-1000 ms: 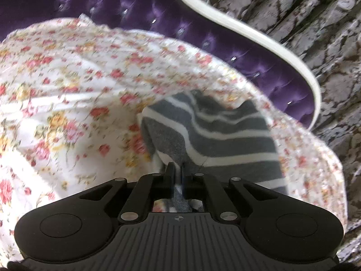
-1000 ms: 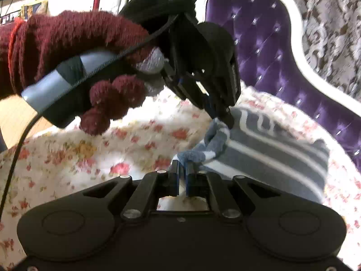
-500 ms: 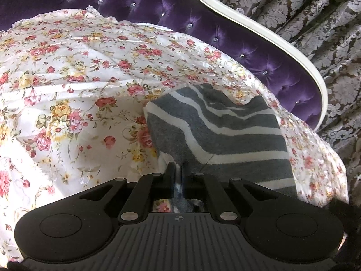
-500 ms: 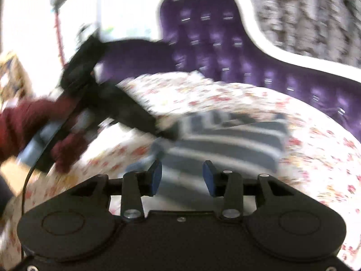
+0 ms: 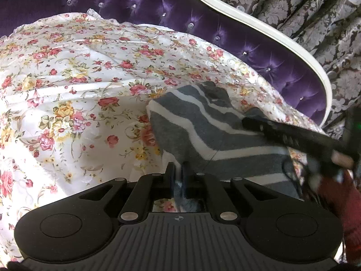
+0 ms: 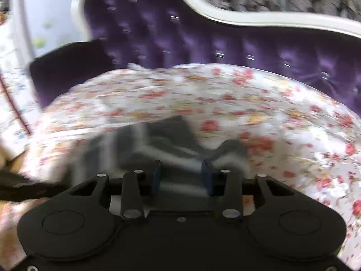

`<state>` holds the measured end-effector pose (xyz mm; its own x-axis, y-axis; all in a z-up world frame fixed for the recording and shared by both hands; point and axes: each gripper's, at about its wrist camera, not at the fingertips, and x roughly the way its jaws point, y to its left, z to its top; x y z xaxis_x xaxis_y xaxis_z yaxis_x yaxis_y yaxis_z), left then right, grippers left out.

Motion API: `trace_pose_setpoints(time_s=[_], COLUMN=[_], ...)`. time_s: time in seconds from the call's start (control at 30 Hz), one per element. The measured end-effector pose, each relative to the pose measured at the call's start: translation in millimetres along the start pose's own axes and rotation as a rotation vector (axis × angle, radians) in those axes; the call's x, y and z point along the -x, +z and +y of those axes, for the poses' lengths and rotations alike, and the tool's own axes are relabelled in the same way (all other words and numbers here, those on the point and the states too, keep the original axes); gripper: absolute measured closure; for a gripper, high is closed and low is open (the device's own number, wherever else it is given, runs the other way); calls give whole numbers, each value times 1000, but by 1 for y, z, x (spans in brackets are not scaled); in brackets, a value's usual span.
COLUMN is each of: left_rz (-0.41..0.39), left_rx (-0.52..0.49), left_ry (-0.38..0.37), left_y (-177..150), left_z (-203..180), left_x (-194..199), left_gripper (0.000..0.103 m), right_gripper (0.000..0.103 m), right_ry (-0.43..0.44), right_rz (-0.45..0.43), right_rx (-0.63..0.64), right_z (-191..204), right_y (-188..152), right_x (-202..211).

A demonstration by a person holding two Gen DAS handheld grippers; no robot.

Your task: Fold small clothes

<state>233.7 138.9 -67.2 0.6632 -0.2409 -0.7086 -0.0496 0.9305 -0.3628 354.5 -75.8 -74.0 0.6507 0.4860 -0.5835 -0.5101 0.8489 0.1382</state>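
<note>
A grey sock with white stripes [image 5: 203,133] lies on the floral bedsheet [image 5: 67,90]. My left gripper [image 5: 178,169] is shut on the sock's near edge. In the left wrist view my right gripper's fingers [image 5: 282,133] reach in from the right over the sock's far right side. In the blurred right wrist view my right gripper [image 6: 181,171] is open, its jaws apart just above the sock [image 6: 158,142]. Nothing is between them.
A purple tufted headboard [image 5: 135,0] with a white curved frame [image 5: 259,24] stands behind the bed. A patterned grey curtain [image 5: 315,11] hangs at the right. A red-gloved hand [image 5: 338,201] holds the right gripper.
My right gripper has let go of the sock, opened and swung round to the sock's right side. My left gripper keeps its hold on the sock.
</note>
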Motion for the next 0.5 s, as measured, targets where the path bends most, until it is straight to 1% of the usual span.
trace_pose_setpoints(time_s=[0.03, 0.1, 0.17, 0.2, 0.23, 0.27, 0.3, 0.33, 0.4, 0.5], left_rz=[0, -4, -20, -27, -34, -40, -42, -43, -43, -41], left_rx=[-2, -6, 0, 6, 15, 29, 46, 62, 82, 82], left_ry=[0, -3, -25, -42, -64, -87, -109, -124, -142, -145], left_y=[0, 2, 4, 4, 5, 5, 4, 4, 2, -3], left_z=[0, -1, 0, 1, 2, 4, 6, 8, 9, 8], left_x=[0, 3, 8, 11, 14, 16, 18, 20, 23, 27], left_gripper=[94, 94, 91, 82, 69, 64, 55, 44, 31, 29], right_gripper=[56, 55, 48, 46, 40, 35, 32, 28, 26, 26], right_ry=[-14, 3, 23, 27, 37, 49, 63, 74, 88, 119], right_rz=[-5, -18, -44, -52, -62, -70, -78, -83, -89, -91], right_rx=[-32, -115, -157, -162, -165, -171, -183, -199, -236, -302], right_z=[-7, -17, -20, -20, -20, -21, -23, -25, -30, -41], right_y=[1, 3, 3, 2, 0, 0, -1, 0, -4, -11], right_x=[-2, 1, 10, 15, 21, 26, 31, 33, 41, 46])
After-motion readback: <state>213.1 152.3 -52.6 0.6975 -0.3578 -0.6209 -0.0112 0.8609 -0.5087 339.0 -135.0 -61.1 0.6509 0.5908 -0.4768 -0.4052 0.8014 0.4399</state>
